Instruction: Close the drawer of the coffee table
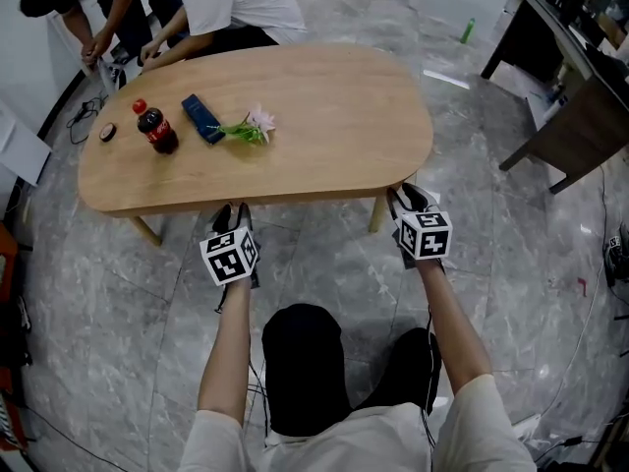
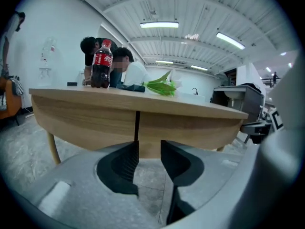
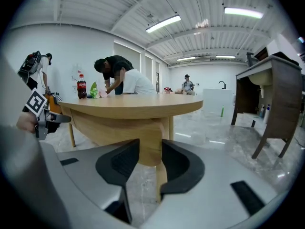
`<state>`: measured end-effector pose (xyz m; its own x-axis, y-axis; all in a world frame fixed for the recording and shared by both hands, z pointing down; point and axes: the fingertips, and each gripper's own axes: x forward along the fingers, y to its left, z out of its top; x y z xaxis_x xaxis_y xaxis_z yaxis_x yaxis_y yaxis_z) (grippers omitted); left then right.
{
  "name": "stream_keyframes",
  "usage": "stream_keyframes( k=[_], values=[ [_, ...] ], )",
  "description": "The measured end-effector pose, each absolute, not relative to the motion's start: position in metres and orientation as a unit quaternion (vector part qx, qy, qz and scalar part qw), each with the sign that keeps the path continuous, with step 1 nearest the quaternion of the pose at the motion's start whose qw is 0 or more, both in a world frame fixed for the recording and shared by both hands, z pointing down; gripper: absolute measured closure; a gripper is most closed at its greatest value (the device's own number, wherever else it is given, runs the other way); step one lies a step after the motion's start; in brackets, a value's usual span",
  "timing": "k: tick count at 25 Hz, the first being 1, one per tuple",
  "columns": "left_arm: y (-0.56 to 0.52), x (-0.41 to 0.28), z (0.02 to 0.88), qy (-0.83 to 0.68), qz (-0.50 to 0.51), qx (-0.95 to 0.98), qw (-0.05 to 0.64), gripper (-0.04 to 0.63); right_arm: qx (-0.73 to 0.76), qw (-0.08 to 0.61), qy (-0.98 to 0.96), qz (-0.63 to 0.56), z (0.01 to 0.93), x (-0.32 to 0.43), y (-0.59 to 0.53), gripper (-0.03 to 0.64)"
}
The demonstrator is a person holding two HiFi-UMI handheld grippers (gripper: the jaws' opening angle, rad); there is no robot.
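Observation:
The light wooden coffee table [image 1: 324, 116] stands in front of me. Under its top, the front panel [image 2: 90, 125] follows the table's curve and has a thin dark vertical seam [image 2: 137, 128]; no part of it juts out. My left gripper [image 1: 234, 210] sits at the table's near edge, left of centre, and its jaws [image 2: 149, 151] stand open with nothing between them, in line with the seam. My right gripper [image 1: 405, 197] is at the near right edge. It is open [image 3: 150, 151] and empty, facing the panel's rounded end [image 3: 152, 142] and a table leg [image 3: 162, 180].
On the table's left part stand a cola bottle [image 1: 157, 131], a blue pack [image 1: 202, 118], a flower [image 1: 251, 126] and a small dark disc [image 1: 107, 132]. People [image 1: 236, 8] bend over at the far side. A dark desk [image 1: 580, 96] stands at the right, and cables lie on the marble floor.

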<state>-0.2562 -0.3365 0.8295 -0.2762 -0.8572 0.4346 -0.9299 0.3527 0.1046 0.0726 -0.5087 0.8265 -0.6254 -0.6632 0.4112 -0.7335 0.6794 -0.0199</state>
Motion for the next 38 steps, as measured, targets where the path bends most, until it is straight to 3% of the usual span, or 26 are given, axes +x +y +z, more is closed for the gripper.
stream_keyframes(
  k=[5,13,20,31,38],
  values=[
    [-0.311,-0.246,0.829,-0.778,0.091,0.583,0.217,0.465,0.375,0.179,-0.906,0.079,0.812,0.067,-0.479,0.48],
    [-0.299,-0.198,0.773,-0.738,0.081,0.655,0.141,0.52,0.318,0.167,-0.931,0.068,0.8,0.047,-0.43,0.483],
    [-0.268,-0.167,0.74,-0.703,0.169,0.659,0.208,0.584,0.241,0.177,-0.944,0.14,0.777,0.036,-0.364,0.522],
    [-0.231,-0.113,0.584,-0.68,0.208,0.66,0.241,0.586,0.235,0.152,-0.934,0.222,0.605,0.049,-0.303,0.55],
    [-0.2,-0.065,0.463,-0.676,0.174,0.673,0.245,0.586,0.232,0.169,-0.932,0.219,0.494,0.063,-0.257,0.588]
  ],
)
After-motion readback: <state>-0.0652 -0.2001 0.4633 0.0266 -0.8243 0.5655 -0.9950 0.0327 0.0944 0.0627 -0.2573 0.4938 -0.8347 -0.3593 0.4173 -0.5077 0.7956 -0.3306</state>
